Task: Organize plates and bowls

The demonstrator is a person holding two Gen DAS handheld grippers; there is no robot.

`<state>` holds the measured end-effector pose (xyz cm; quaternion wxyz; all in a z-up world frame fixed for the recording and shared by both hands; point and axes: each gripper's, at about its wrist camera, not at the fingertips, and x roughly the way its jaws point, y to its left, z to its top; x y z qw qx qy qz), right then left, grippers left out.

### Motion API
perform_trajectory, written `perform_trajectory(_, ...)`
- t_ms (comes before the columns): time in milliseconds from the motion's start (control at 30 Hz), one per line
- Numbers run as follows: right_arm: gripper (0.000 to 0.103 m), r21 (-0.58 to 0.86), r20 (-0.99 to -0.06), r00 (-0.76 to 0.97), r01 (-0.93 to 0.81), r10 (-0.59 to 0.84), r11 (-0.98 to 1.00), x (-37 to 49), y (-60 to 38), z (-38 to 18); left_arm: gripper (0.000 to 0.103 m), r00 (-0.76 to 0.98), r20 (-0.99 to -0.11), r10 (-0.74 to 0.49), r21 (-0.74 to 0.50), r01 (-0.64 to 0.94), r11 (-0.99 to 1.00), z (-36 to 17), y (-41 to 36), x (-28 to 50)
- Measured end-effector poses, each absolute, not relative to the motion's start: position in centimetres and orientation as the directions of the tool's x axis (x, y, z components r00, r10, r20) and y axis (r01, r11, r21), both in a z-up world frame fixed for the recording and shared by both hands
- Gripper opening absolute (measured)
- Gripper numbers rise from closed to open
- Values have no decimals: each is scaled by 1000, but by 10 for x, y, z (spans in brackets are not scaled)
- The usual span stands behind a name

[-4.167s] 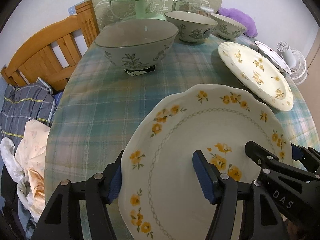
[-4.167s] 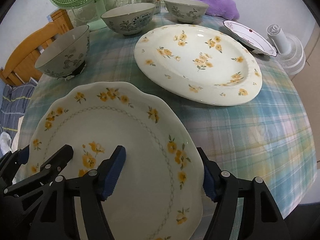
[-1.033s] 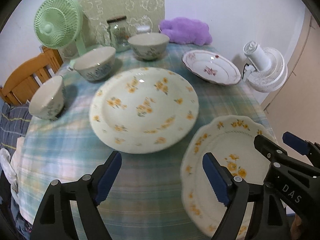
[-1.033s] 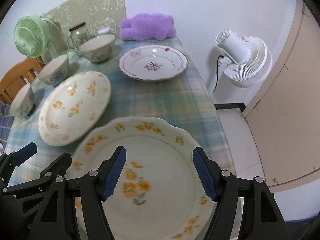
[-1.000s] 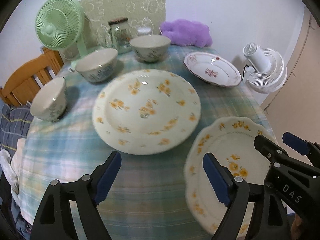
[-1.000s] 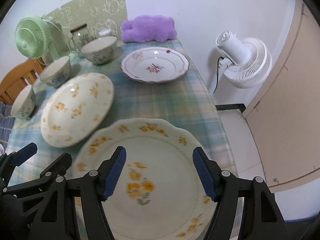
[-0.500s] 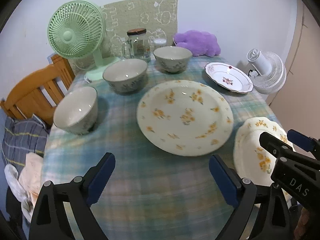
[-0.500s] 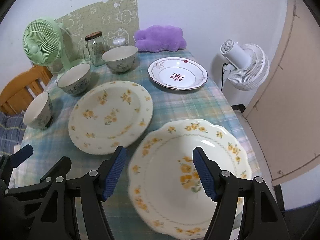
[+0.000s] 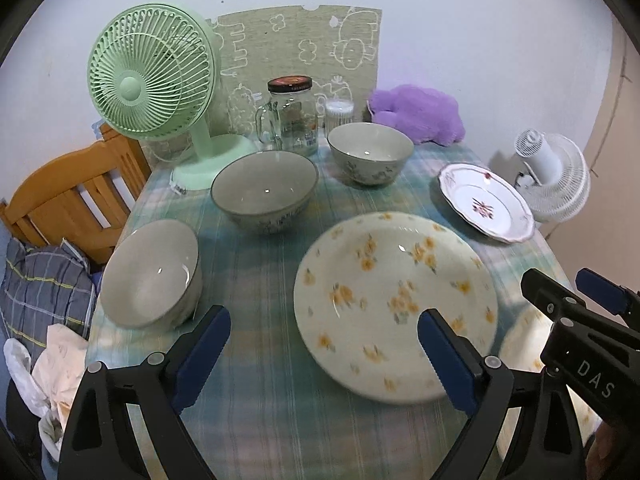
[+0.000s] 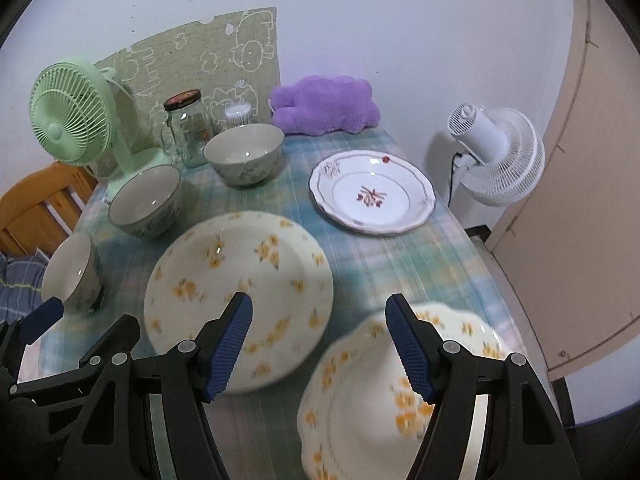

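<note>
A: Why are both grippers empty?

B: It looks like a pause between moves. The left gripper (image 9: pixel 324 350) and right gripper (image 10: pixel 320 340) both hang above the near edge of the surface (image 9: pixel 260 400), jaws spread wide, pinching nothing.

A: Where are the plates?

B: The scalloped yellow-flower plate (image 10: pixel 380 400) lies flat at the near right. The large round floral plate (image 9: pixel 394 312) sits in the middle, and the small red-motif plate (image 10: pixel 372 196) is far right.

A: And the bowls?

B: Three bowls run along the left: the near bowl (image 9: pixel 150 274), the middle bowl (image 9: pixel 264 190), the far bowl (image 9: pixel 370 152). All stand apart and unstacked, so I'd judge the nesting is yet to come.
</note>
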<state>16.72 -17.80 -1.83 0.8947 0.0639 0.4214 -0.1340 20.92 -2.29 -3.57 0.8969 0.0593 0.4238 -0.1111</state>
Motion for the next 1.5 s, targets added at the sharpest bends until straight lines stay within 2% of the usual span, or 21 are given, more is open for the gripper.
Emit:
perform_trajectory(533, 73, 22, -830, 549, 216, -103, 976, 263, -205, -78, 94, 557, -829, -54, 34, 146, 989, -96, -46, 280)
perform_trajectory(933, 72, 43, -882, 468, 189, -52, 981, 287, -208, -126, 78, 482, -875, -50, 23, 146, 989, -129, -53, 294)
perform_trajectory(1100, 60, 58, -883, 468, 168, -28, 984, 287, -201, -125, 72, 506, -861, -49, 31, 149, 988, -127, -58, 290)
perform_trajectory(1367, 60, 27, -888, 456, 188, -62, 982, 283, -194, -119, 72, 481, -874, -64, -5, 123, 992, -121, -45, 283)
perform_trajectory(1500, 60, 25, -885, 462, 180, -63, 983, 270, -181, -111, 72, 480, -876, -42, 14, 113, 993, -116, -31, 269)
